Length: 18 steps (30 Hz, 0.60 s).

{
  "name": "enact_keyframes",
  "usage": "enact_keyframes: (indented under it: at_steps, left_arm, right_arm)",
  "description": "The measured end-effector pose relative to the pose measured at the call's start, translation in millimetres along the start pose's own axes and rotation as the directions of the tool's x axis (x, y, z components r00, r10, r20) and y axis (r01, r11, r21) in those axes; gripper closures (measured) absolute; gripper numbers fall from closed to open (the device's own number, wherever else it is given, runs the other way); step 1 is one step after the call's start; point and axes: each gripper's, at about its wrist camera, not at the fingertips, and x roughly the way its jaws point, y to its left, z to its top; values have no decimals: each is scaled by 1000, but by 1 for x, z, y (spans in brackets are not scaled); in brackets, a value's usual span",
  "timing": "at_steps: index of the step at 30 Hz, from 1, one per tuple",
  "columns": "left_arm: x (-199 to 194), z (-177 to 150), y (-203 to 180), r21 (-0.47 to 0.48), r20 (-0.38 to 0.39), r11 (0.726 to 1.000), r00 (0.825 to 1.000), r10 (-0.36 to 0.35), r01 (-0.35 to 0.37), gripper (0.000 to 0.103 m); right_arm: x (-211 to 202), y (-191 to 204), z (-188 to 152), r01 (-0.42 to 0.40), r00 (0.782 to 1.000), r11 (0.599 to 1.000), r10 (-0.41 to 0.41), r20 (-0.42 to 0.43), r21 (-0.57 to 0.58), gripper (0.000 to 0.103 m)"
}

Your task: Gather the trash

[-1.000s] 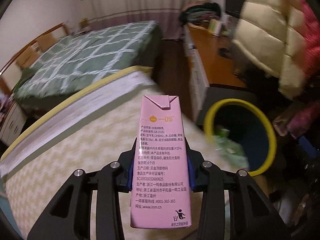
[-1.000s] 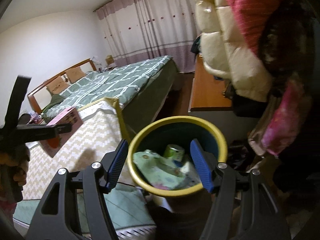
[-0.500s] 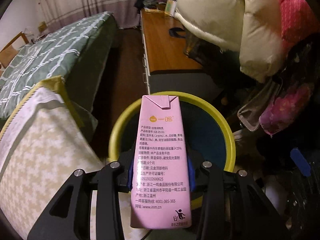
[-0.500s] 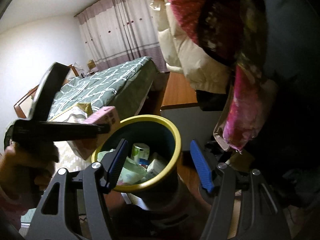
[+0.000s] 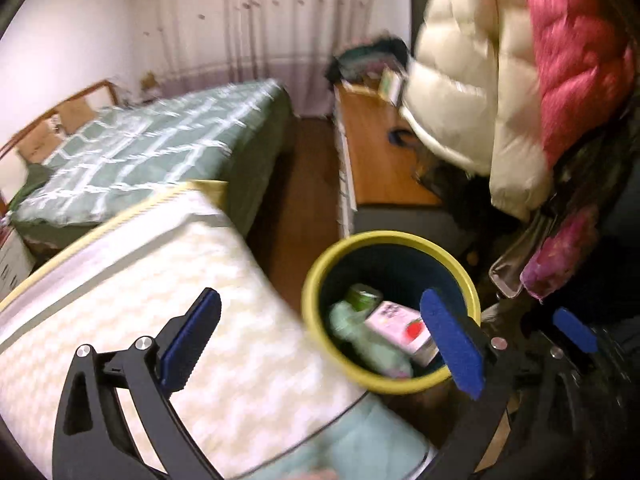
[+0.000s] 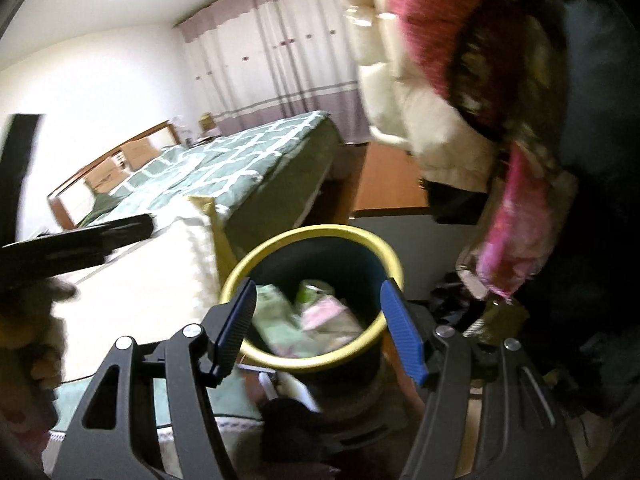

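Note:
A dark blue trash bin with a yellow rim (image 5: 320, 276) stands on the floor beside the quilted surface. The pink milk carton (image 5: 402, 330) lies inside it on green wrappers and a green can (image 5: 362, 296). My left gripper (image 5: 320, 344) is open and empty, just left of and above the bin. In the right wrist view my right gripper (image 6: 318, 328) is open and empty, its jaws either side of the bin (image 6: 256, 256), with the carton (image 6: 324, 312) blurred inside. The left gripper's black body (image 6: 80, 240) shows at far left.
A cream patterned quilt (image 5: 152, 288) lies left of the bin. A green checked bed (image 5: 160, 152) is behind it. A wooden desk (image 5: 376, 160) stands at the back right. Cream and pink padded jackets (image 5: 500, 80) hang above the bin's right side.
My left gripper has opened and let go of the pink carton, which now lies in the bin. The left gripper has drawn back to the left. The right gripper stays open near the bin.

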Motion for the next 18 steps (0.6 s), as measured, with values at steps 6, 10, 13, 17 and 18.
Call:
enact_keyframes:
  at_steps: [6,10,13,17,18]
  left_arm:
    - [-106,-52,77,-133,83,987,991,101,-90,5]
    - [-172,-92,126,-231,112,950,964,241,-210,5]
    - [-214,-124,154,-289,126,916,937,325,-279,5]
    - [-259,-161,180,-353,153,868,894,422,-350,5]
    - [-266,-167,183,-364,159,861,887,434,-356,5]
  right_arm:
    - [-13,53,-2,-88,996,992,88,0,-92,34]
    - [-27,86,-4,-140,990,979,142,8,-146,29]
    - [-42,105,-8,-163,985,969,169,18,-186,26]
    - [-60,124,-13,-180,981,957,191,26,-228,21]
    - [-64,127,-14,-184,980,954,196,25,-238,20]
